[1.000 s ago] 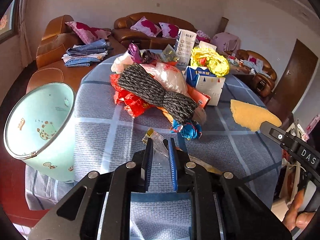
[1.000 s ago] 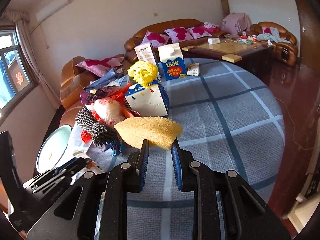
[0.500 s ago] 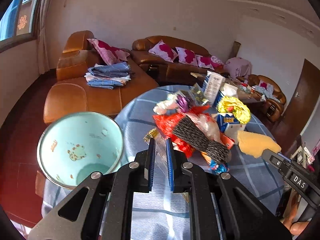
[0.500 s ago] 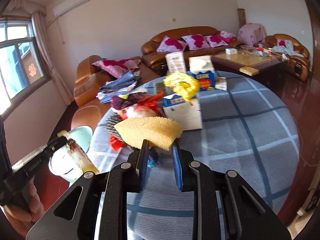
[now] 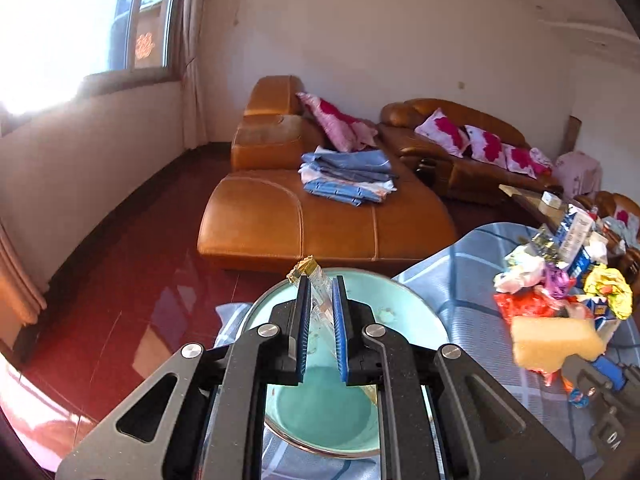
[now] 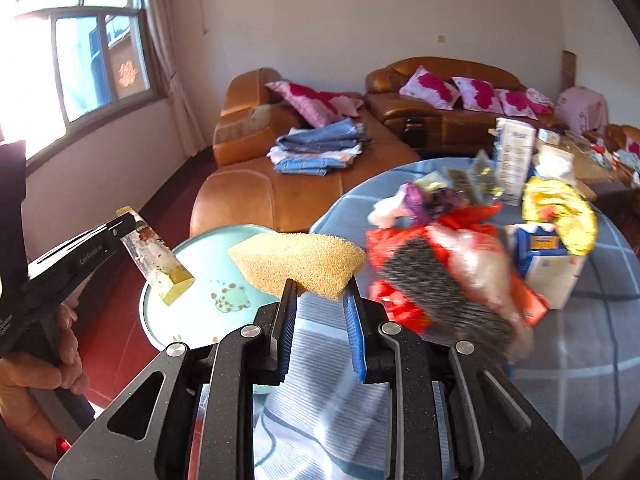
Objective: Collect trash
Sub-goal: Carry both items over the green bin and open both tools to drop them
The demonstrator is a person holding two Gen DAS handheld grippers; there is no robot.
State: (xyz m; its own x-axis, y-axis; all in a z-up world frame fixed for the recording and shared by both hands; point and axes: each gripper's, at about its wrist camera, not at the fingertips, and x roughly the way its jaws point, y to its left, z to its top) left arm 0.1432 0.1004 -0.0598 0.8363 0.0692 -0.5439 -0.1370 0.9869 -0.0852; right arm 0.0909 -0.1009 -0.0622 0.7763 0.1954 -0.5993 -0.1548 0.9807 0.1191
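My left gripper point(image 5: 321, 284) is shut on a clear plastic wrapper point(image 5: 319, 302) with a gold end and holds it above the open light-blue trash bin point(image 5: 404, 312). The wrapper point(image 6: 160, 258) and the bin point(image 6: 188, 280) also show in the right wrist view. My right gripper point(image 6: 320, 288) is shut on a yellow sponge point(image 6: 298, 260), held over the table edge next to the bin. The sponge point(image 5: 556, 342) shows at the right of the left wrist view. A pile of trash point(image 6: 448, 264) lies on the blue checked tablecloth point(image 6: 560, 360).
Cartons point(image 6: 552, 264) and a yellow bag point(image 6: 560, 208) stand behind the pile. An orange leather sofa point(image 5: 320, 216) with folded blue cloths point(image 5: 348, 176) lies beyond the bin. The floor point(image 5: 120, 280) is red tile.
Both grippers have swung left from the table toward the bin. The left one now holds the wrapper over the bin's opening; the right one has carried the sponge to the table edge.
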